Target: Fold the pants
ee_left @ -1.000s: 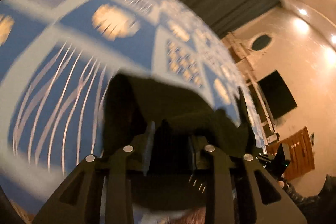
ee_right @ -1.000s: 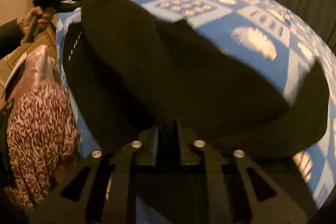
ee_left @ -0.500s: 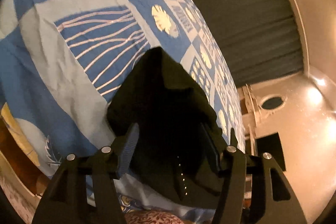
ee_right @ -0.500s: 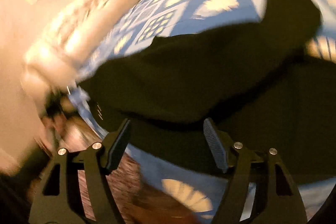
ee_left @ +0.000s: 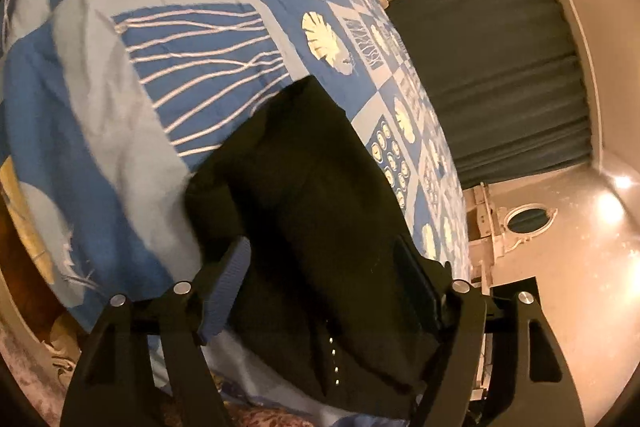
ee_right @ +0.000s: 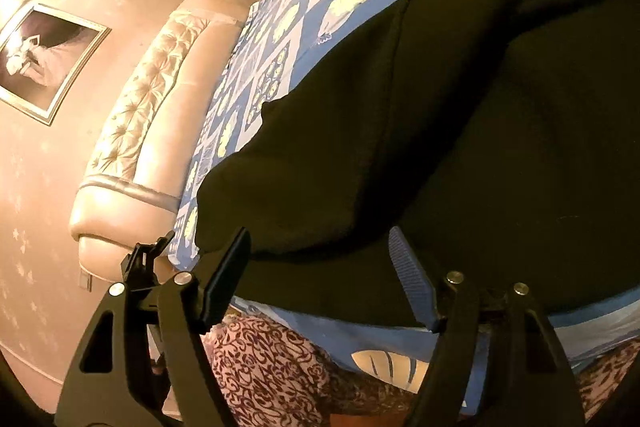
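Observation:
The black pants (ee_left: 304,195) lie folded over on the blue patterned bedspread (ee_left: 120,99) near the bed's front edge. In the right wrist view the pants (ee_right: 400,115) fill the middle, an upper layer lying across a lower one. My left gripper (ee_left: 324,279) is open and empty, hovering just above the near end of the pants. My right gripper (ee_right: 320,267) is open and empty, above the near edge of the pants. The left gripper (ee_right: 140,263) shows small at the bed's edge in the right wrist view.
A padded cream headboard (ee_right: 152,99) runs along the bed's far end. A dark curtain (ee_left: 500,67) hangs beyond the bed. My patterned clothing (ee_right: 272,375) is at the bed's front edge. A framed picture (ee_right: 44,59) hangs on the wall.
Both grippers were shut on the pants one second ago; both have opened and let go. The pants now lie folded on the bed and both grippers have drawn back.

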`<state>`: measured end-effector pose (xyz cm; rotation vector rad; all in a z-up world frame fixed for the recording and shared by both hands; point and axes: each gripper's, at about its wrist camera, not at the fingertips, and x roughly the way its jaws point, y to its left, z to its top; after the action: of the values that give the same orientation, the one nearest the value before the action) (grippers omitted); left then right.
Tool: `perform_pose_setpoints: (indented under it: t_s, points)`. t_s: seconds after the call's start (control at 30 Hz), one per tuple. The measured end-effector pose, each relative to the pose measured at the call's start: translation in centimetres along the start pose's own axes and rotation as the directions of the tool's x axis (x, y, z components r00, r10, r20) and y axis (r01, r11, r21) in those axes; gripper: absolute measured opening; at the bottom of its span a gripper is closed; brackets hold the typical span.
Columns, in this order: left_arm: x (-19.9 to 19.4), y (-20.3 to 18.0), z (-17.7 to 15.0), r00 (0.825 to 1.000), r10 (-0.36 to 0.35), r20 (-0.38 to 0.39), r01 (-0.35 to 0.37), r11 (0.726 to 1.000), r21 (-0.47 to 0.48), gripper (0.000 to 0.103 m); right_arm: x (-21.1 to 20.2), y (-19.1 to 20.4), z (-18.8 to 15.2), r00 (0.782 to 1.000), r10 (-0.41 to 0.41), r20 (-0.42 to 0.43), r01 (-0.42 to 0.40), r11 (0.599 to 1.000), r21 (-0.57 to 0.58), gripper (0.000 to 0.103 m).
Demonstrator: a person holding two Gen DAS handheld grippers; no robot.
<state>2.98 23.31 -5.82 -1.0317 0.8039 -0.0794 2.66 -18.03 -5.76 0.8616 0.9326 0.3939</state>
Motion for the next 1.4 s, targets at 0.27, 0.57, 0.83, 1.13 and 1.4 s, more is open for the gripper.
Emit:
perform_pose_setpoints:
  t_s: [0.27,0.57,0.83,1.13,1.4]
  points:
    - [2.9,1.0,-0.3,0.999,-0.024,-0.029,0.023,1.000,-0.018,0.081,0.4,0.1,-0.3,1.000,-0.013,0.016,0.013,1.000,0.008,0.076]
    - [2.8,0.2,-0.5,0.999,-0.040,-0.032,0.041,0.999,0.015,0.093,2.0,0.1,0.4,0.997,-0.063,0.044,0.059,0.995,0.080,0.060]
    - [3.8,0.3,0.4,1.000,0.024,-0.005,-0.024,0.999,0.033,0.015,3.2,-1.9,1.0,0.992,-0.110,0.061,0.097,0.978,0.187,0.010]
    - [1.9,-0.1,0.4,0.998,-0.026,0.056,0.026,1.000,-0.001,0.008,2.1,-1.4,0.7,0.993,-0.071,0.099,0.051,0.981,0.189,0.008]
    - [-1.9,-1.6,-0.6,0.995,-0.002,0.097,-0.010,0.992,0.123,0.008,-1.2,0.4,-1.0,0.992,-0.020,0.123,0.001,0.988,0.156,0.008]
